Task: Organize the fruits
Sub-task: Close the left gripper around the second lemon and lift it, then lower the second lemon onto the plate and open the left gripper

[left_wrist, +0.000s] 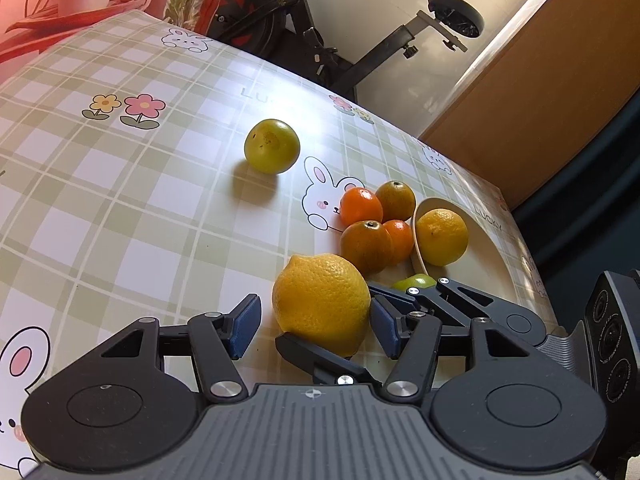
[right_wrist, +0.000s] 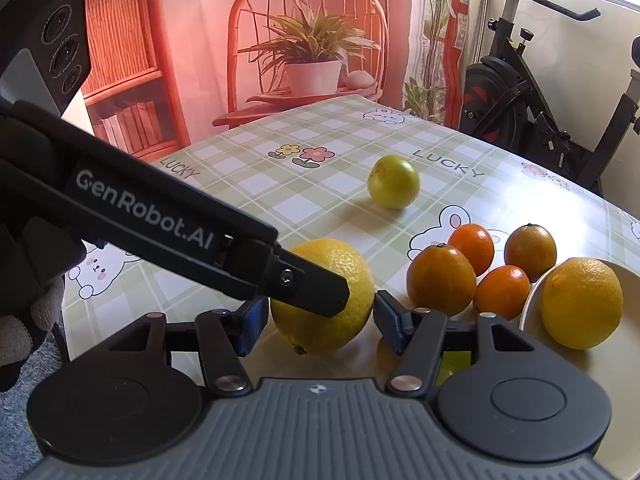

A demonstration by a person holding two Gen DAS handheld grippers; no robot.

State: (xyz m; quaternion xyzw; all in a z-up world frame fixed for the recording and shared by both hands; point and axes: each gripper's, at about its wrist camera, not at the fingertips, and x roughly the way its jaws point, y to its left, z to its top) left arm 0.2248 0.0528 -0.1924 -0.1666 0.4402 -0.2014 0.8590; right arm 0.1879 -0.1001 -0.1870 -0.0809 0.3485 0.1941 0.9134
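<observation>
A large yellow lemon (left_wrist: pixel 320 300) rests on the checked tablecloth, and both grippers straddle it. My left gripper (left_wrist: pixel 316 326) is open, with a gap showing at its left pad. My right gripper (right_wrist: pixel 320 326) is open too, its blue pads close beside the lemon (right_wrist: pixel 320 312). A left finger (right_wrist: pixel 312 288) crosses in front of the lemon, and a right finger (left_wrist: pixel 316 356) lies at its near side. Several oranges (left_wrist: pixel 366 246) cluster beside a cream bowl (left_wrist: pixel 488 256) that holds a second lemon (left_wrist: pixel 442 236). A yellow-green fruit (left_wrist: pixel 272 146) sits alone farther back.
A green fruit (left_wrist: pixel 416 280) peeks out behind the right gripper's arm. An exercise bike (right_wrist: pixel 520 92) stands past the table's far edge. A gloved hand (right_wrist: pixel 24 320) holds the left gripper at the table's left edge. The bowl (right_wrist: pixel 532 300) sits near the right edge.
</observation>
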